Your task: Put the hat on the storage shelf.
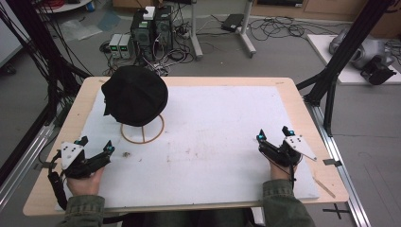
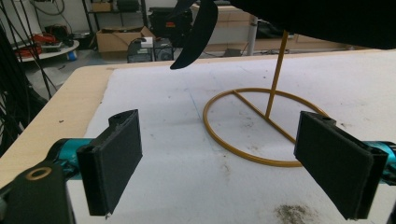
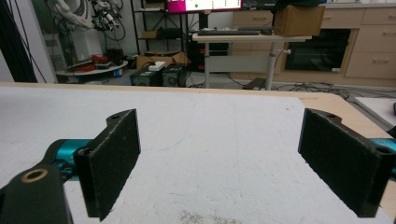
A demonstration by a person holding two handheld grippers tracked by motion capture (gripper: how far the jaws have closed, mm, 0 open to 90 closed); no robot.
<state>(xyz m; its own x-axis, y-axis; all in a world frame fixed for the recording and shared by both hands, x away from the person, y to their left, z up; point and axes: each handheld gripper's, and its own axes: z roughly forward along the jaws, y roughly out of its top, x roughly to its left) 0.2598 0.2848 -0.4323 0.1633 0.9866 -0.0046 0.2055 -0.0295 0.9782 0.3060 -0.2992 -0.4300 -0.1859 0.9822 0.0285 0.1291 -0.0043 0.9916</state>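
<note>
the left hand-held gripper (image 1: 96, 145) rests near the tabletop's (image 1: 293, 97) front left corner, jaws spread wide with nothing between them. just beyond it, on the white mat (image 1: 227, 127), a black cap (image 1: 135, 94) sits on a yellow wire stand (image 2: 261, 126) with a round base ring; the cap's brim (image 2: 194, 35) hangs down in the left gripper view. a small dirt smudge (image 1: 126, 153) lies near the ring. at the front right, well apart, the right hand-held gripper (image 1: 273, 135) is likewise released and empty.

White mat (image 1: 213, 142) lies open — only the black cap (image 1: 135, 94) on its wire stand (image 1: 142, 132) blocks far-left.
</note>
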